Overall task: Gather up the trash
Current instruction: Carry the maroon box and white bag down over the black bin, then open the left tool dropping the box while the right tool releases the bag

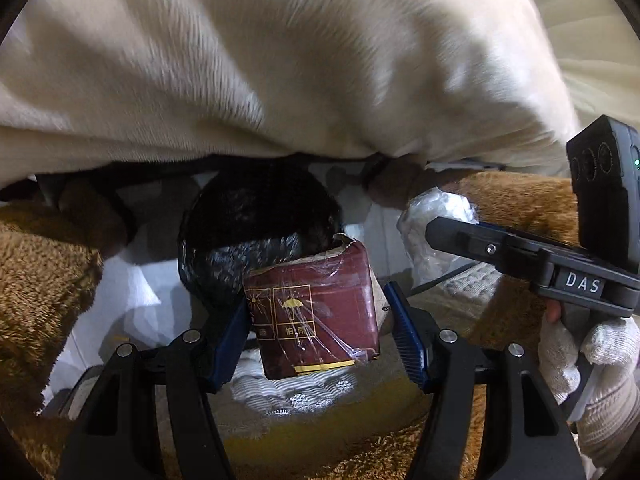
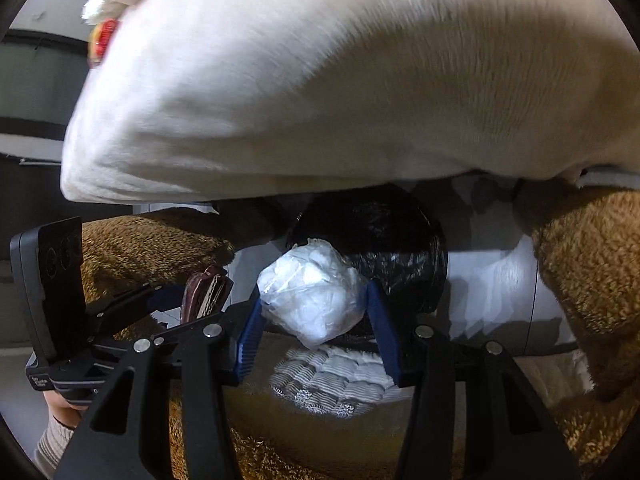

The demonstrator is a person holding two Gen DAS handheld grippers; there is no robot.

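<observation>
In the left wrist view, the left gripper (image 1: 318, 322) fills the lower frame, its blue pads on either side of a dark red cardboard box (image 1: 316, 312) wrapped in clear tape. The left pad presses the box's side; on the right a narrow gap shows between pad and box, so the grip looks loose, yet the box hangs between the fingers, tilted, its torn top edge toward the centre of the frame. Just behind it, at centre, gapes the mouth of a bin lined with a black trash bag (image 1: 256, 220). At right the right gripper (image 1: 448, 236) enters from the frame edge, held by a white-gloved hand (image 1: 592, 364), with a crumpled white plastic wad (image 1: 436, 224) at its tip.

In the right wrist view, the right gripper (image 2: 314, 318) is clamped on the white plastic wad (image 2: 314, 294), both pads touching it, directly in front of the black trash bag (image 2: 384, 240). At lower left the left gripper (image 2: 160, 300) carries the red box (image 2: 206, 292), seen edge-on.

Brown plush fabric (image 1: 44, 280) flanks both sides, and a cream blanket (image 1: 280, 60) covers the upper frame, blurred.
</observation>
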